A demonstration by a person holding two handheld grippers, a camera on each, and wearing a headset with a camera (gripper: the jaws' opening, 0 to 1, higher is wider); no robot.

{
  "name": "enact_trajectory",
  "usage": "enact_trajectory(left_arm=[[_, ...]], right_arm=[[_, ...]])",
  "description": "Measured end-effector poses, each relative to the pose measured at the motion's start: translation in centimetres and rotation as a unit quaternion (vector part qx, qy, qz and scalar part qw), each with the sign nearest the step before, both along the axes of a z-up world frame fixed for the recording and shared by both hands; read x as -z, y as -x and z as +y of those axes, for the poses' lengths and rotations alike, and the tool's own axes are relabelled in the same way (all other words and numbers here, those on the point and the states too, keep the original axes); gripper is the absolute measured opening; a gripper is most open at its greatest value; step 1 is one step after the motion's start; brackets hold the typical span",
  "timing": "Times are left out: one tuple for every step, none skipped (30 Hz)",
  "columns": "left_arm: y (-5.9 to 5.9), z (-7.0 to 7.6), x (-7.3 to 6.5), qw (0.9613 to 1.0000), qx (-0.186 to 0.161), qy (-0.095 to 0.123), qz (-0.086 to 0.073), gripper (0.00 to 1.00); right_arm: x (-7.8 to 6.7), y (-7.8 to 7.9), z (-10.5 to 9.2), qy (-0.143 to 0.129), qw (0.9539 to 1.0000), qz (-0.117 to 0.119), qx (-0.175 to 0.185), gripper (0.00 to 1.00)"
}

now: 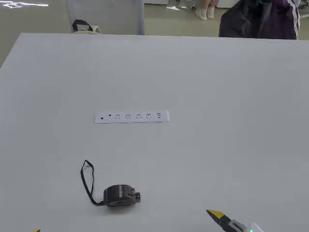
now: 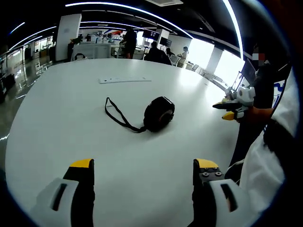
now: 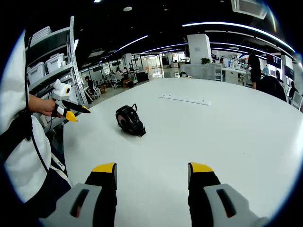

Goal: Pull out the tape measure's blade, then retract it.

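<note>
My right gripper point(image 1: 216, 214) is cut off at the head view's bottom edge. It and my left gripper point(image 2: 144, 163) hover with fingers spread wide, holding nothing. Ahead and well apart from both, the tape measure point(image 1: 120, 195) lies on the white table point(image 1: 231, 96), its strap point(image 1: 88, 178) looped beside it. Beyond lies a power strip point(image 1: 131, 116).
</note>
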State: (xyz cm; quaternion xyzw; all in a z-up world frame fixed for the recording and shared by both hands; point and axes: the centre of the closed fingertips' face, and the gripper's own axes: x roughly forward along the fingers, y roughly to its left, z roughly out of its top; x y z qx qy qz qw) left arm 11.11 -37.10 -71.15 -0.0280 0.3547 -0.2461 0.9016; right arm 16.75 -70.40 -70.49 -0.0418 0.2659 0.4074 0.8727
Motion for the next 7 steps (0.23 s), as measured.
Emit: enact_trajectory(left_arm=[[0.01,0.13,-0.04,1.0000,-0.001,0.000,-0.001,0.85],[0.00,0.24,-0.07,1.0000,-0.003,0.002,-0.001,0.85],[0.00,0.35,-0.08,1.0000,-0.006,0.004,-0.001,0.85],[0.00,0.37,-0.09,1.0000,-0.007,0.004,-0.001,0.85],[0.00,0.37,-0.12,1.0000,-0.007,0.003,-0.002,0.85],[0.03,0.37,-0.13,1.0000,-0.006,0.002,-0.001,0.85],[0.04,0.35,-0.17,1.0000,-0.005,0.002,-0.002,0.85]], right_arm=[[0.01,0.05,-0.06,0.000,1.0000,0.000,0.001,0.61],[0.02,0.11,-0.14,0.001,1.0000,0.000,0.002,0.61],[-0.01,0.19,-0.22,0.000,1.0000,0.000,0.004,0.61],[-0.07,0.22,-0.21,-0.001,1.0000,-0.001,0.005,0.61],[-0.06,0.30,-0.23,-0.002,1.0000,0.000,0.006,0.61],[-0.07,0.37,-0.23,-0.002,1.0000,0.000,0.006,0.61],[-0.07,0.42,-0.26,-0.002,1.0000,-0.001,0.007,0.61]])
